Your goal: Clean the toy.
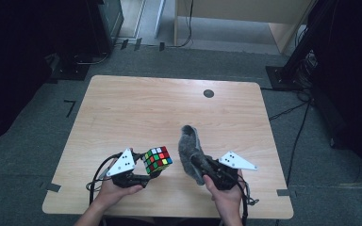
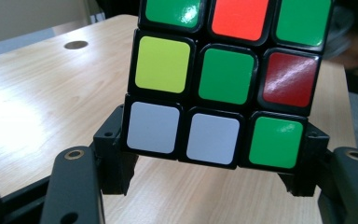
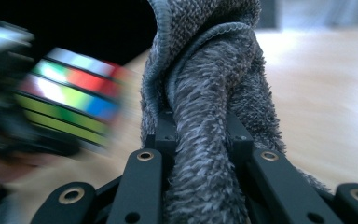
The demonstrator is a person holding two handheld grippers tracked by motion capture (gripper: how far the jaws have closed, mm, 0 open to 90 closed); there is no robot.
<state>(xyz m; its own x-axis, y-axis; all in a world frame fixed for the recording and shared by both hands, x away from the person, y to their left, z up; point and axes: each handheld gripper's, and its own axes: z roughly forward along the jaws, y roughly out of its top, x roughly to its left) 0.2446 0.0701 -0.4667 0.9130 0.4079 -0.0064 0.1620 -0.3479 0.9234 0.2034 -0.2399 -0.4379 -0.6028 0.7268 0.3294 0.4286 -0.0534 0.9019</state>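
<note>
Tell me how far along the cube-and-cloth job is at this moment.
Done: both pickups. The left gripper is shut on the puzzle cube, held clear above the table; the right gripper is shut on the grey cloth, which bunches up between its jaws. In hand: cube and cloth sit side by side, a gap between them. Left: probably bringing the cloth onto the cube to wipe it; no contact yet.

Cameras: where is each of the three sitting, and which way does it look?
High view: above the near table edge, looking forward and down; both hands with left gripper and right gripper.
Left gripper view: on that gripper, looking along its jaws clamping the puzzle cube.
Right gripper view: on that gripper, looking along its jaws pinching the grey cloth.
Shared: the cube appears in all three views.
</note>
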